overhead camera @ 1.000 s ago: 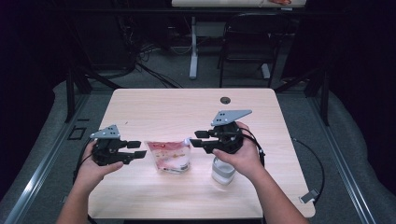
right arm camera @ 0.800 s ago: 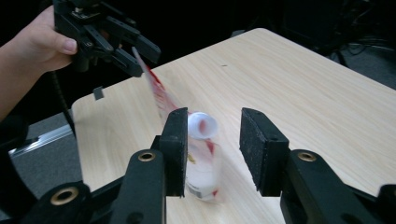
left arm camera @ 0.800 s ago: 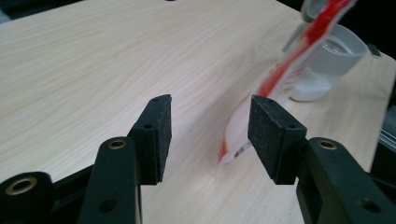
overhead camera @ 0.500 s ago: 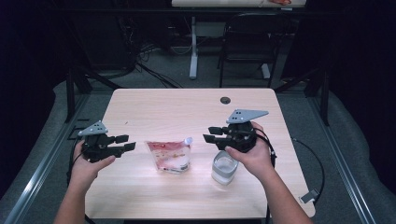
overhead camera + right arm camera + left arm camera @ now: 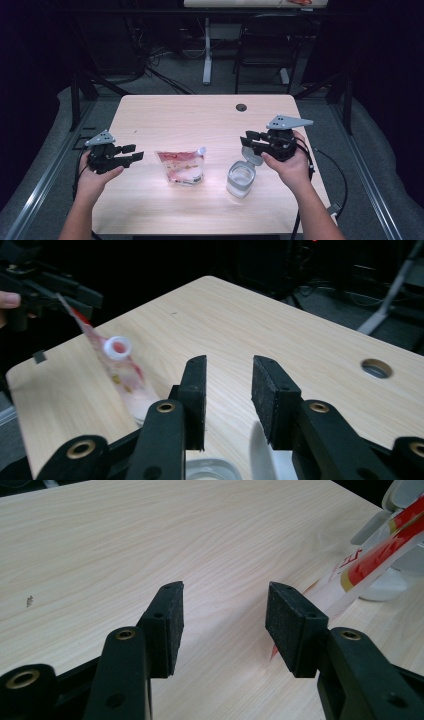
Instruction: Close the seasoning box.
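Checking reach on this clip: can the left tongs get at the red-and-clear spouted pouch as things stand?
Probably yes. The left tongs are open and aimed at the red-and-clear spouted pouch, with bare pale wooden table between them and nothing in the way.

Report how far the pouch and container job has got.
Done: the red-and-clear spouted pouch stands on the table beside the open clear plastic container, lid flipped back. In hand: nothing; the left tool and right tool are open, apart from both. Left: closing the lid, probably.
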Tool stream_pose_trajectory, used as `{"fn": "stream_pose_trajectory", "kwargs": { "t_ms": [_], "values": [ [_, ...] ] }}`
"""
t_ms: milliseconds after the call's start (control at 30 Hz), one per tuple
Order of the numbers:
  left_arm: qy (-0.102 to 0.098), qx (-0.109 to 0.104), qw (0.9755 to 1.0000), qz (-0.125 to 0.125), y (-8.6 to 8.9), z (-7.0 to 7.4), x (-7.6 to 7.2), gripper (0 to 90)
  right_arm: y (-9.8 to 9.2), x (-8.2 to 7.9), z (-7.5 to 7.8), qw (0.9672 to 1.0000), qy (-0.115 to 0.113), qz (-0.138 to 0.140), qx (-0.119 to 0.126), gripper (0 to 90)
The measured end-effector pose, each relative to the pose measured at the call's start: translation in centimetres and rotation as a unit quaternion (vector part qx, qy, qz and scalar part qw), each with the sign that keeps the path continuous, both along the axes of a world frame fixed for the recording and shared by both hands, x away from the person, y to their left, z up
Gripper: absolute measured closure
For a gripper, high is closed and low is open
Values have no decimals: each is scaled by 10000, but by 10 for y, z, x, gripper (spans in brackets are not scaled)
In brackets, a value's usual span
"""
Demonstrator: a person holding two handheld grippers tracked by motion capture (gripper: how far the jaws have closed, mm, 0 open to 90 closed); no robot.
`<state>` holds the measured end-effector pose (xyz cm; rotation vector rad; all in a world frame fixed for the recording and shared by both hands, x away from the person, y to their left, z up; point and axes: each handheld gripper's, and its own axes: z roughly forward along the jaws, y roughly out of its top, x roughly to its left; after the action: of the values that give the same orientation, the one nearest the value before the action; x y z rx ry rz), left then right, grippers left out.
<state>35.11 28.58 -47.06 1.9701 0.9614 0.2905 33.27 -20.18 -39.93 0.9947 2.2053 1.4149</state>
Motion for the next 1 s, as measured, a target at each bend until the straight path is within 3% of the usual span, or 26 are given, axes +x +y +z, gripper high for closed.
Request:
{"fn": "stream_pose_trajectory", "kwargs": {
  "t_ms": [267, 533, 667, 1000],
  "values": [
    [-35, 2, 10000, 18, 0, -1, 0, 499, -23, 2, -8, 9987, 54, -502, 117, 733],
    [-132, 68, 9998, 158, 0, 0, -1, 499, -42, 7, -23, 9948, 142, -990, 165, 754],
    [-120, 140, 9995, 274, 1, -2, 0, 502, -49, 10, -33, 9936, 231, -1092, 197, 757],
    [-129, 88, 9990, 425, 4, -3, 0, 503, -59, 14, -54, 9913, 394, -1226, 260, 796]
  ]
}}
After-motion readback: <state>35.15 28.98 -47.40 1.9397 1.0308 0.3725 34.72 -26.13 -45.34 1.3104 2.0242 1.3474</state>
